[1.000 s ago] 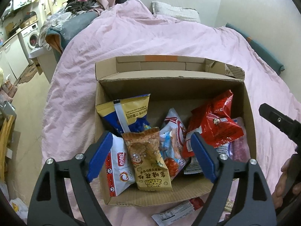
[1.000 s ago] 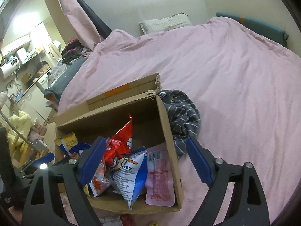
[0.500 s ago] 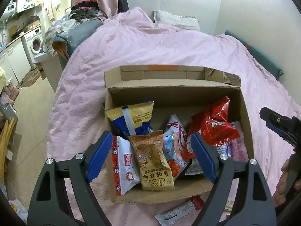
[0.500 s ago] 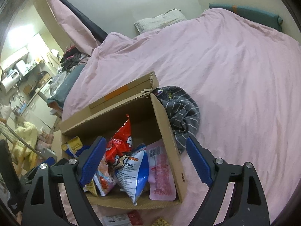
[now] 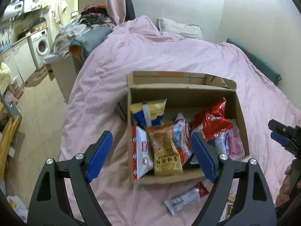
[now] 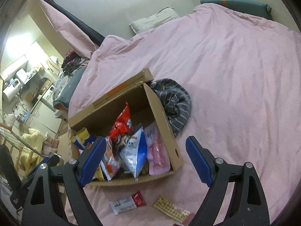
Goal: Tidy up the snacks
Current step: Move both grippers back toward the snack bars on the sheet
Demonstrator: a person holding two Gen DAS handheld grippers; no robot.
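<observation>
- The left claw (image 5: 151, 157) hangs above the near left part of the cardboard box (image 5: 169, 179), its blue pads spread wide and holding nothing.
- The box sits on the pink bed cover (image 5: 105, 86), and the snack bags stand in it: a yellow-and-blue bag (image 5: 148, 111) at the far left, a brown peanut bag (image 5: 165, 150) in front, a red bag (image 5: 212, 124) to the right.
- On the cover, just before the box, a grey-and-red snack bar (image 6: 128, 203) lies loose; near it, more to the right, lies a yellow patterned packet (image 6: 169, 208).
- The right claw (image 6: 145, 159) is also spread wide and empty, over the near right part of the box.
- I think the loose items come next: lower one claw over the bar across its narrow side, pinch gently, and avoid catching the cover.
</observation>
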